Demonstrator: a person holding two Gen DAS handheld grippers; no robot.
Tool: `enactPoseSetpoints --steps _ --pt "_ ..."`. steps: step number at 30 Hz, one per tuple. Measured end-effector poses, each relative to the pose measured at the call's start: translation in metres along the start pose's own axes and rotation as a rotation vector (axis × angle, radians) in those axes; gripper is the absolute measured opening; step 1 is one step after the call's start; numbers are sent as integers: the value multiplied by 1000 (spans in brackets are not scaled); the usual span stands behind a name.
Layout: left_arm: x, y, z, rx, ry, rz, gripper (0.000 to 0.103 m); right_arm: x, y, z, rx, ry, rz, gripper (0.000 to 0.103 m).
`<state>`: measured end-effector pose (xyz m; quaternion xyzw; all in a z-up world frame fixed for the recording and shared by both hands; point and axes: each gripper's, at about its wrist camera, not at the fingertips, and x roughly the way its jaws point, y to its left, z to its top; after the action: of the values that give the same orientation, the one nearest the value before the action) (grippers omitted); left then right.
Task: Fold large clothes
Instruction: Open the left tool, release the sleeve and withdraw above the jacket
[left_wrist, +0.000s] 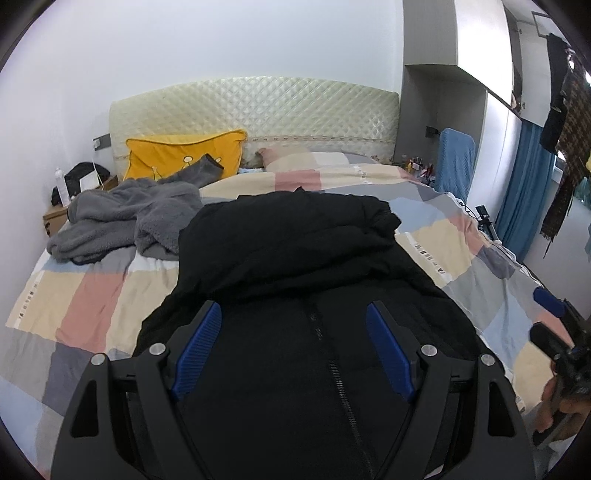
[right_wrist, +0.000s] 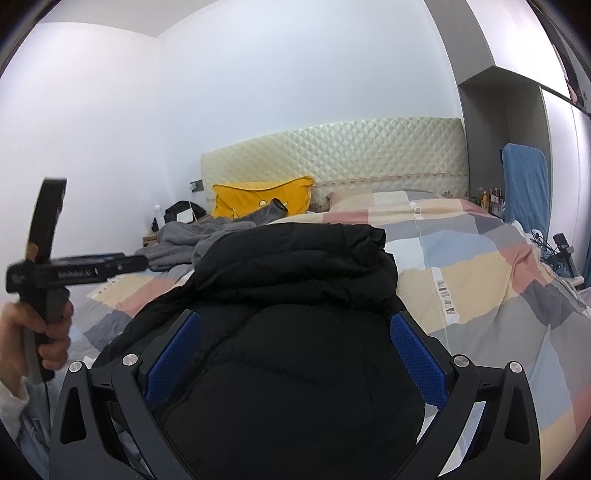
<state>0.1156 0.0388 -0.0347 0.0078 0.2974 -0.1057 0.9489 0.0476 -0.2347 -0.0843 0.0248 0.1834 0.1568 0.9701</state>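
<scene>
A large black zip-up jacket (left_wrist: 295, 240) lies on the bed, its far end folded back into a thick roll and its zipper (left_wrist: 332, 369) running toward me. My left gripper (left_wrist: 293, 306) hovers open over the jacket's near part, blue pads wide apart, with nothing pinched. In the right wrist view the same jacket (right_wrist: 295, 266) fills the middle. My right gripper (right_wrist: 295, 314) is also open above the jacket's near end. The left gripper (right_wrist: 125, 264) shows side-on at the left, held by a hand (right_wrist: 33, 328). The right gripper (left_wrist: 554, 332) shows at the left wrist view's right edge.
A patchwork quilt (left_wrist: 92, 295) covers the bed. A grey fleece garment (left_wrist: 125, 218) lies rumpled at the far left beside a yellow pillow (left_wrist: 184, 155). A quilted headboard (left_wrist: 258, 110) stands behind. A nightstand (left_wrist: 59, 218) is at the left, and a blue-draped chair (left_wrist: 456, 162) and a wardrobe at the right.
</scene>
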Motion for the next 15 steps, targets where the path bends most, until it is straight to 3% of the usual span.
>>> enactPoseSetpoints --steps 8,15 --pt "19 28 -21 -98 26 -12 81 11 1 -3 13 42 -4 103" --pt "28 40 -39 -125 54 33 81 24 0 -8 16 102 -13 103"
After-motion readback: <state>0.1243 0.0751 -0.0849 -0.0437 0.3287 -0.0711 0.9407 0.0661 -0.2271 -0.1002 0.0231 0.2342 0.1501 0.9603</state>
